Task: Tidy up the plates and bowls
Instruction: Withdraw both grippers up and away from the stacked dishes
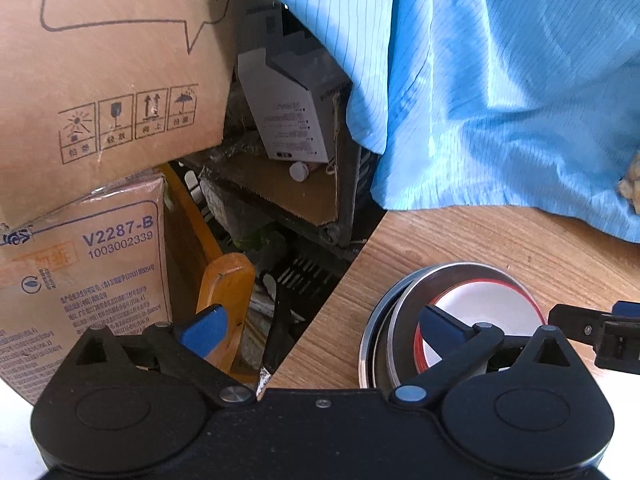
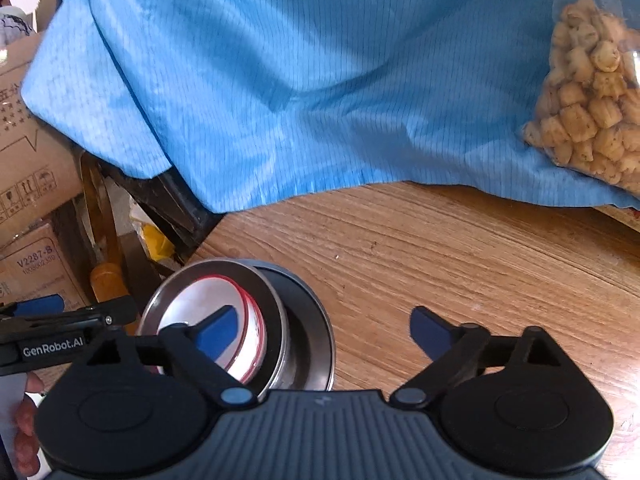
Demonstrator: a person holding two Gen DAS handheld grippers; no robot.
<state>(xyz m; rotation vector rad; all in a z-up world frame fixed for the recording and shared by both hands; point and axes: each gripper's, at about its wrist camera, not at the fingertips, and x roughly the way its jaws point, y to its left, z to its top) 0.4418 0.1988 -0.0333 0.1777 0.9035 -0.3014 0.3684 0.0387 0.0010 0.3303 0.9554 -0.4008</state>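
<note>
Bowls (image 2: 240, 320) sit nested near the table (image 2: 440, 248) corner, so stacking looks mostly done; both grippers, left (image 1: 320, 328) and right (image 2: 324, 332), have fingers wide and empty.

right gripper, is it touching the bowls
Cannot tell. In the right wrist view the open right gripper has one finger overlapping the stacked bowls, but whether it rests on them or hangs above is unclear.

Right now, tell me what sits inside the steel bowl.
Inside the tilted steel bowl lies a white dish with a red rim. The steel bowl itself leans in a wider steel plate. The right claw's finger covers part of the dish's centre.
</note>
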